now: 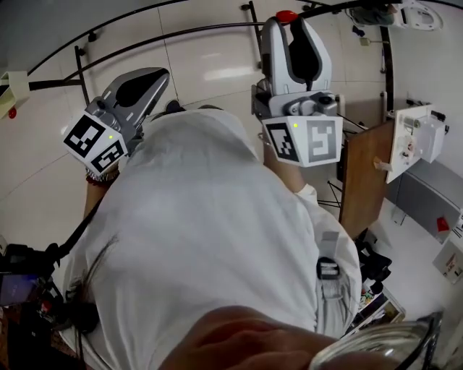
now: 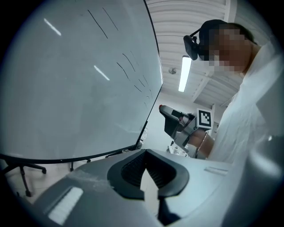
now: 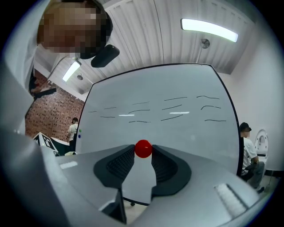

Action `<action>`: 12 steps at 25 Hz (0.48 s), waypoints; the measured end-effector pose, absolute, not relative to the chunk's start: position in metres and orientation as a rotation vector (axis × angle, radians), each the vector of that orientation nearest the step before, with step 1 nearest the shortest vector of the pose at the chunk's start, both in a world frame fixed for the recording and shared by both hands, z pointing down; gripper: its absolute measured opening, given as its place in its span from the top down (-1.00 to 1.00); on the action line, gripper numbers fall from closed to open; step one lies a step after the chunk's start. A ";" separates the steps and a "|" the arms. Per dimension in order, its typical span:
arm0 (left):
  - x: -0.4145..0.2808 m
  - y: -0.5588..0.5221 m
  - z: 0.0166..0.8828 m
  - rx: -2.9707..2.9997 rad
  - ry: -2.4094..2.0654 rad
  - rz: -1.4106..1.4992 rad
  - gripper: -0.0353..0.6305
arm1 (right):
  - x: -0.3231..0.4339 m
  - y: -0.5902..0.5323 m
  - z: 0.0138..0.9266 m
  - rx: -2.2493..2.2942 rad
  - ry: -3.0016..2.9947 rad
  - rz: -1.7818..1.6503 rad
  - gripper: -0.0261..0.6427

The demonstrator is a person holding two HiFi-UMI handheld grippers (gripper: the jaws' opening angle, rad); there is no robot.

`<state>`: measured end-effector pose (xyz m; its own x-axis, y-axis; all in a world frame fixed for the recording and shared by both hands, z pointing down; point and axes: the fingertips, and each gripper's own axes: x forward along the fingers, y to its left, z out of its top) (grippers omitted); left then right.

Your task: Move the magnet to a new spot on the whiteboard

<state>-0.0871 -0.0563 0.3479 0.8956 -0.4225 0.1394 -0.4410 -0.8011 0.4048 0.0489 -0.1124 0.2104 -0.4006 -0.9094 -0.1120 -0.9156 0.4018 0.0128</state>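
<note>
The right gripper (image 3: 143,155) is closed on the round red magnet (image 3: 143,149). The magnet sits at the very tips of the gripper, with one jaw on each side of it, and about half of it stands out above the tips. Just ahead of this gripper stands the whiteboard (image 3: 168,124), and the magnet is seen in front of the board's lower middle part. I cannot tell if the magnet touches the board. Beyond the magnet, higher on the board, there are several short black marker strokes (image 3: 175,107).

The left gripper (image 2: 145,153) holds nothing. Its jaws are together at the tips, with only a narrow wedge of gap behind them. The same whiteboard (image 2: 75,88) is ahead of it and to its left, seen at a steep angle. To the right of this gripper, the right gripper shows with the red magnet (image 2: 161,107) at its tip.

In the head view both grippers are raised in front of the person's white shirt (image 1: 217,238), well apart from each other, and the magnet (image 1: 287,15) is at the far end of the right one.
</note>
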 end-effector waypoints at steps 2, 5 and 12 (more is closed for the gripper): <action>-0.093 -0.060 0.349 2.618 -0.661 0.067 0.90 | 0.050 -0.114 0.209 -1.668 2.541 0.098 0.56; -0.096 -0.056 0.352 2.596 -0.658 0.057 0.90 | 0.047 -0.109 0.206 -1.671 2.540 0.113 0.56; -0.074 -0.050 0.347 2.615 -0.580 0.088 0.90 | 0.068 -0.091 0.206 -1.756 2.517 0.144 0.56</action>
<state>-0.0736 -0.0503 0.3467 0.9092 -0.3856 0.1570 -0.4148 -0.8064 0.4216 0.0684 -0.0906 0.2056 -0.3448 -0.9321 -0.1105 -0.9387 0.3428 0.0373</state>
